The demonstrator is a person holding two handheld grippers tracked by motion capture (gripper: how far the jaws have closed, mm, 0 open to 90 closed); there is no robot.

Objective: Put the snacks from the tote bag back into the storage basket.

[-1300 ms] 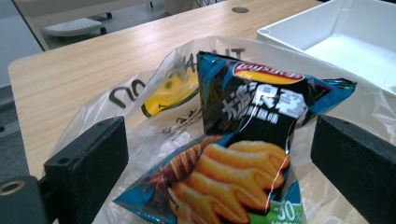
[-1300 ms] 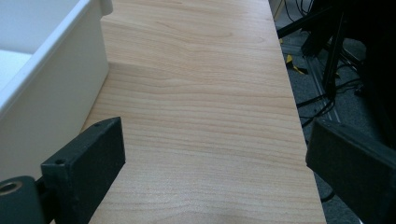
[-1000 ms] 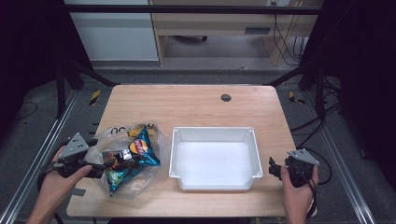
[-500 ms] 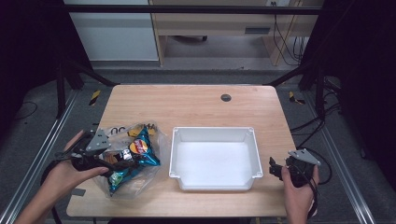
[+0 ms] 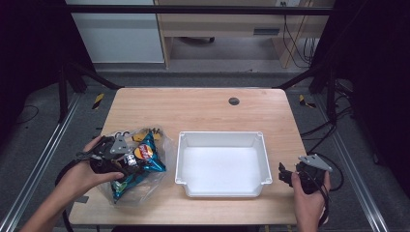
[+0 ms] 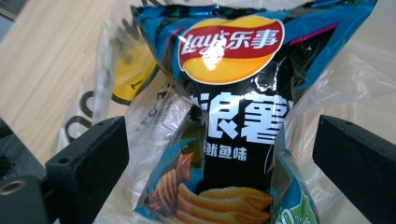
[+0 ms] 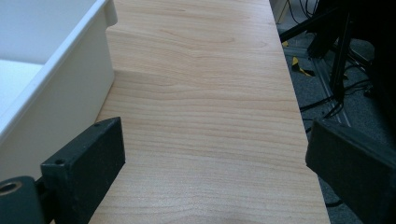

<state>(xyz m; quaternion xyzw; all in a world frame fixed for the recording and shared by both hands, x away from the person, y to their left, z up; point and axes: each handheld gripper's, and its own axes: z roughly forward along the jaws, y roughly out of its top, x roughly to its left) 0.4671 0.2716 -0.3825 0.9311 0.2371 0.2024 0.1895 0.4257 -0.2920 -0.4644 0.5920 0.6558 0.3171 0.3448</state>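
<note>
One wooden table (image 5: 193, 108) — dark surroundings

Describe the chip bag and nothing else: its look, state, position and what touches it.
The chip bag is a glossy blue and black foil packet with a red and yellow Lay's logo, white Chinese characters and pictured ridged chips. It looks sealed and puffed. It lies inside a crumpled clear plastic bag at the table's left front. The left gripper reaches over it with jaws open either side, not clamped.

Chip bag (image 6: 233, 116) — blue-black, red-yellow logo; tray (image 5: 222, 140) white; table (image 5: 193, 108) light wood.
</note>
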